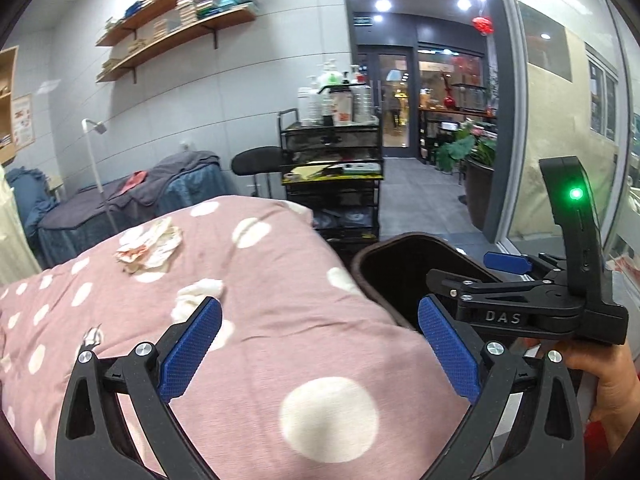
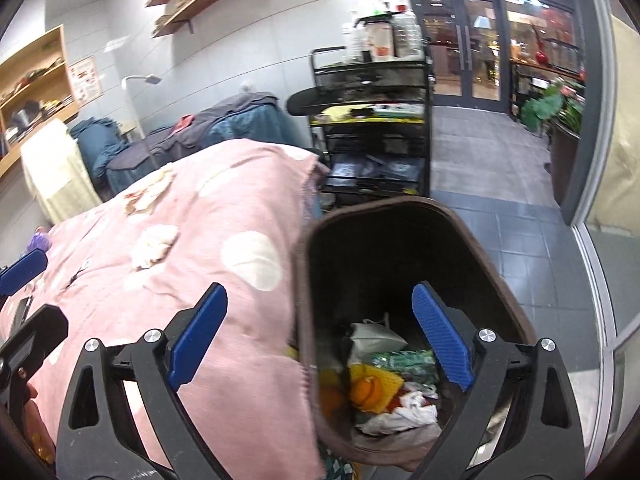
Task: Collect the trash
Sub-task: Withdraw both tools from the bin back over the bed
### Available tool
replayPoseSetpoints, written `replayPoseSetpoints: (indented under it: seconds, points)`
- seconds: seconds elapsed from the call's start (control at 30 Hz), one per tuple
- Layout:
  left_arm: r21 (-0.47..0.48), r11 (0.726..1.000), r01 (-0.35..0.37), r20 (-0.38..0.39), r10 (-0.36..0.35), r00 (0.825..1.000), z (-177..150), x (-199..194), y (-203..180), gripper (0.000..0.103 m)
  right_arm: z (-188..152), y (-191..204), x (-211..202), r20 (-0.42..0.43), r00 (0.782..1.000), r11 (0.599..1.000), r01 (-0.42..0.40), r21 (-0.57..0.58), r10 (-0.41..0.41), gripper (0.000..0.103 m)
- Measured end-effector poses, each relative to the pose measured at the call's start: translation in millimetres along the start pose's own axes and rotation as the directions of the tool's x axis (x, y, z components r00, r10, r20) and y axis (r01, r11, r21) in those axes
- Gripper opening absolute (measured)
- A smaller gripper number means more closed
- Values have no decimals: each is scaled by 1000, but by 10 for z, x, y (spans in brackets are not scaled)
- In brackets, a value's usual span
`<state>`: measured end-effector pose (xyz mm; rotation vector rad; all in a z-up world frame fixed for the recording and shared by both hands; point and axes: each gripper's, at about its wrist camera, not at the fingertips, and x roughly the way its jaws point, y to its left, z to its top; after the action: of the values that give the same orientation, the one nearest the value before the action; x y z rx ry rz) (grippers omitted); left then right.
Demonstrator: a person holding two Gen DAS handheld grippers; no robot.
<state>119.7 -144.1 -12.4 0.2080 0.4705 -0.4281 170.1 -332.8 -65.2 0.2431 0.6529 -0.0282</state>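
Note:
A pink blanket with white dots (image 1: pixel 248 300) covers a bed. On it lie a crumpled stained paper (image 1: pixel 148 246), a white tissue wad (image 1: pixel 198 294) and a small wrapper scrap (image 1: pixel 92 338). My left gripper (image 1: pixel 320 340) is open and empty above the blanket, the tissue wad just beyond its left finger. A brown trash bin (image 2: pixel 316 240) stands at the bed's right side and holds a mask, orange peel, a green wrapper and tissues. My right gripper (image 2: pixel 320 340) is open and empty, over the bin's left rim. It also shows in the left wrist view (image 1: pixel 520 300). The paper (image 2: pixel 148 196) and tissue wad (image 2: pixel 154 246) show in the right wrist view.
A black cart (image 1: pixel 332 176) with bottles stands beyond the bed's far end, beside a black stool (image 1: pixel 260 160). Another bed with blue and grey covers (image 1: pixel 132 196) is at the back left. Wall shelves (image 1: pixel 180 24) hang above. A glass partition (image 1: pixel 560 120) and tiled floor (image 2: pixel 500 216) are on the right.

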Motion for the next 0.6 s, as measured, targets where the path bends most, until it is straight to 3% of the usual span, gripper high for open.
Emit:
replayPoseSetpoints:
  seconds: [0.3, 0.6]
  points:
    - [-99, 990, -101, -28, 99, 995, -90, -15, 604, 97, 133, 539, 231, -61, 989, 990, -135, -40, 133, 92]
    - [-146, 966, -212, -88, 201, 976, -254, 17, 1249, 97, 251, 1181, 601, -174, 962, 967, -232, -108, 211, 92]
